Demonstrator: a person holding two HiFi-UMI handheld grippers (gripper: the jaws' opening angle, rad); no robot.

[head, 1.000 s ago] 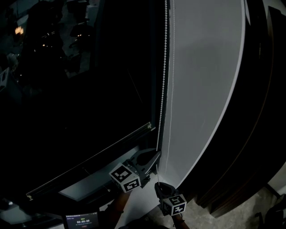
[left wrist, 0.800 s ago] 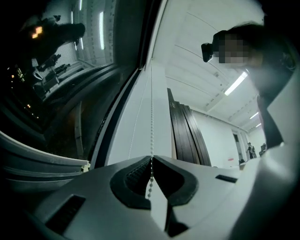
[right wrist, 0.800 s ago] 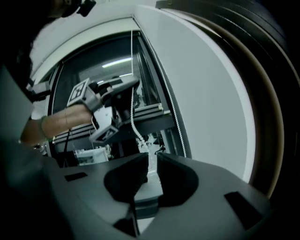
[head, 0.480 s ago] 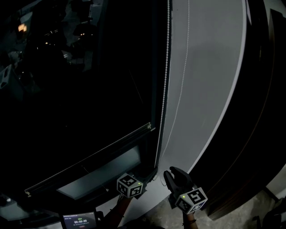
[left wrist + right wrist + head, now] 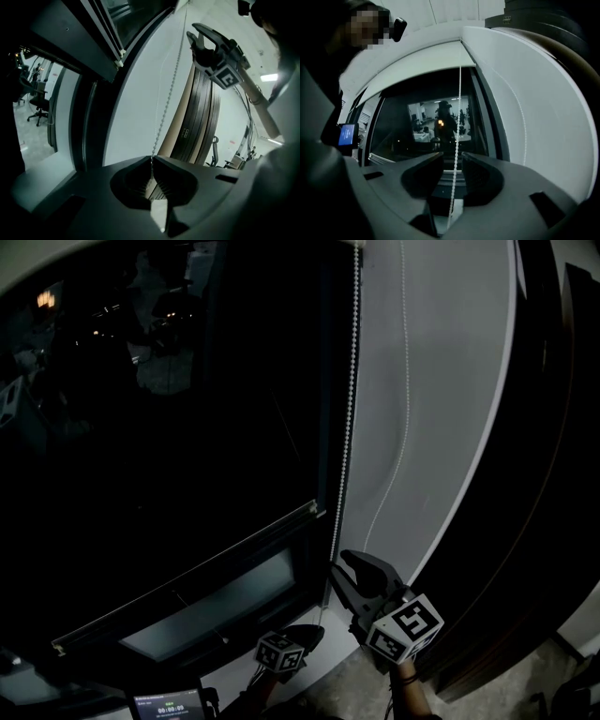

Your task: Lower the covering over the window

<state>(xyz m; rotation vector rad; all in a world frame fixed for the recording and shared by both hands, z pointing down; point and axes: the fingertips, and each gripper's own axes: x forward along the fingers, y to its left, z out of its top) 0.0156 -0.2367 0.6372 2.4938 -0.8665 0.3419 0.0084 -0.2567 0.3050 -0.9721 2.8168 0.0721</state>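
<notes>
Now the left hand-held gripper point(image 5: 151, 161) clenches the bead chain point(image 5: 169, 96) while the jaws of the right hand-held gripper point(image 5: 452, 164) have just been opening, slack around it, so a mistimed handover risks dropping it.

Dark window next to a white wall

The big window point(image 5: 159, 446) is black, and small lights point(image 5: 41, 301) shine in its glass. A white wall point(image 5: 441, 381) stands to its right, then dark wood panels point(image 5: 534, 502). The floor point(image 5: 497, 690) is grey. Far off, an office chair point(image 5: 38, 107) stands on a pale floor.
</notes>
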